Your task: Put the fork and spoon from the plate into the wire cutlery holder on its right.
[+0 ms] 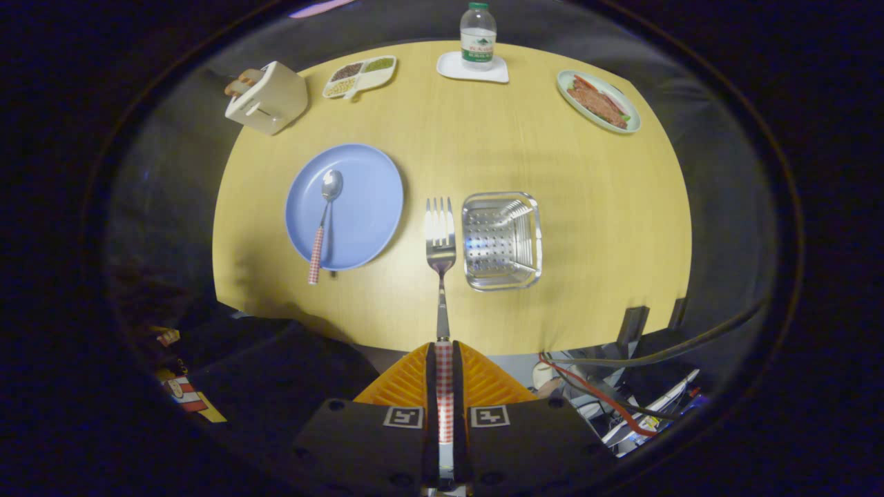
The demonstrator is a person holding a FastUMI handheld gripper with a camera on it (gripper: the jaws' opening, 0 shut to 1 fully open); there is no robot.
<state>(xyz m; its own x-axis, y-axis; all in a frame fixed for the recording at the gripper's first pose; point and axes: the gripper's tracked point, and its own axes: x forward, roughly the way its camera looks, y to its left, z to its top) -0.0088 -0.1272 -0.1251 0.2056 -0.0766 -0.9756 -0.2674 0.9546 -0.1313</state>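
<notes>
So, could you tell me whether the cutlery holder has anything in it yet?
Empty: the cutlery holder shows only its bare perforated bottom. The fork is clamped in the gripper, and the spoon lies on the plate.

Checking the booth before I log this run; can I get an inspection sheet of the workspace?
Surface: round wooden table.
Job's things: fork held in the air, left of the holder; spoon on the blue plate.
Clutter: toaster, snack tray, bottle on a coaster, food dish.
Grippers: tool shut on the fork's handle.
Cables: red and black ones below the table's edge.
Surroundings: dark booth.
</notes>
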